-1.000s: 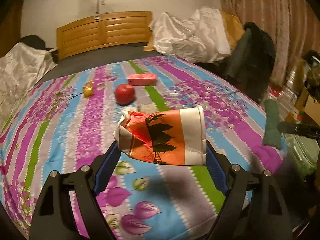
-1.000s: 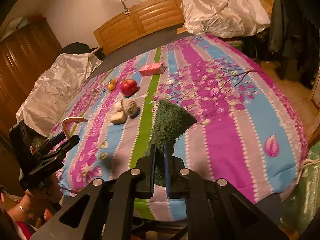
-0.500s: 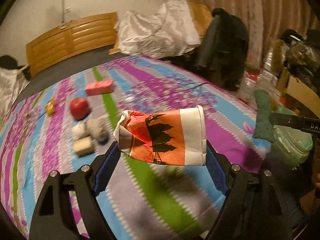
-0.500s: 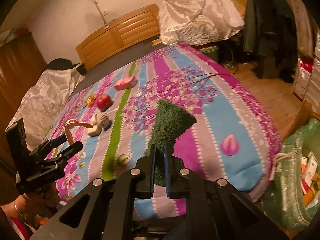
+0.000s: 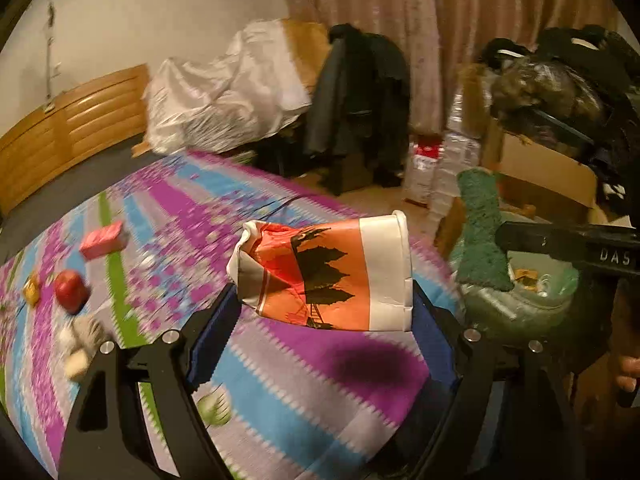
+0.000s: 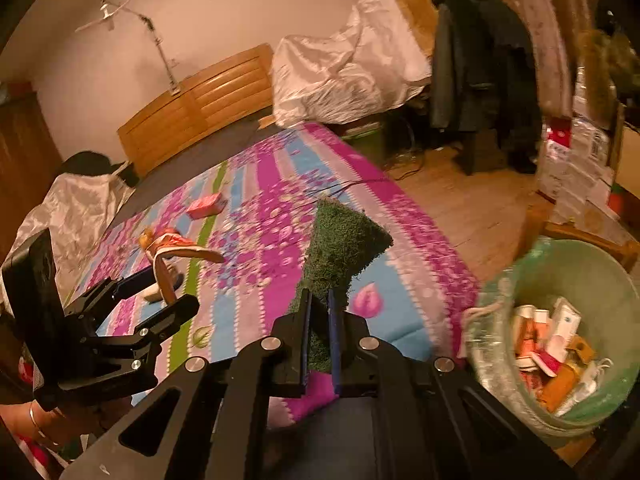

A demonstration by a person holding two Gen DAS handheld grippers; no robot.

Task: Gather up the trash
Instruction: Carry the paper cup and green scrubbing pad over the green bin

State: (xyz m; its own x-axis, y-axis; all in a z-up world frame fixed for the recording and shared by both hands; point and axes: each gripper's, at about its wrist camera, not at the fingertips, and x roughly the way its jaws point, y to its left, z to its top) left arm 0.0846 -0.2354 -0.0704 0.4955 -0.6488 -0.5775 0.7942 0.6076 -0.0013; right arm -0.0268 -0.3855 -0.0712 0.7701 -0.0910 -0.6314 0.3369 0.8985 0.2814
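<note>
Both loads lifted clear of the bed, bound for the bin.

Left hand-held gripper clamped across a crushed orange-and-white paper cup, right hand-held gripper pinched tight on a green fuzzy scrap of turf-like fabric; beyond the striped floral bedspread's near corner, a pale green lined trash basket, likely the drop point.
</note>
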